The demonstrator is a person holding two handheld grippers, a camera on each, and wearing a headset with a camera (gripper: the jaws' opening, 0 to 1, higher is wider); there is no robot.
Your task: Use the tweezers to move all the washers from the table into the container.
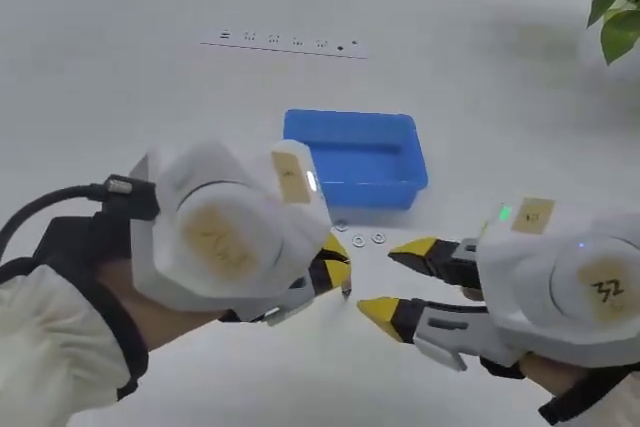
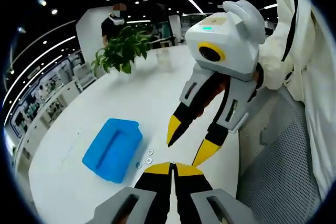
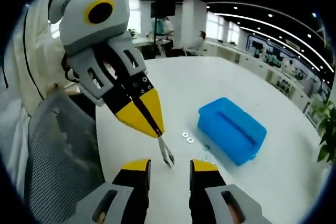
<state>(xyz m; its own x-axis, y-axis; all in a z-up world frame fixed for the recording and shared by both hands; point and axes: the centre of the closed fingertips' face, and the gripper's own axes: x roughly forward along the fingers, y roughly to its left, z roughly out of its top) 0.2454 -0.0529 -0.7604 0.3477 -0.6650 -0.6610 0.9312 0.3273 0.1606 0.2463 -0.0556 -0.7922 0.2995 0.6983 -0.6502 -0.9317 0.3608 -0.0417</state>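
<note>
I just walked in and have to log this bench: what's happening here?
A person works with a gripper in each hand. The left tongs are shut on a pair of tweezers, tips pointing toward the white table. The right tongs are open and hold nothing. A few washers lie on the table just in front of the blue container.

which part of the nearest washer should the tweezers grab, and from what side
Pinch the washer across its ring, one tip through the hole and one outside, coming down from above on the side away from the blue container. It lies flat on the table, so it offers no edge sideways, and the container wall stands close behind. The left gripper holds the tweezers.
</note>
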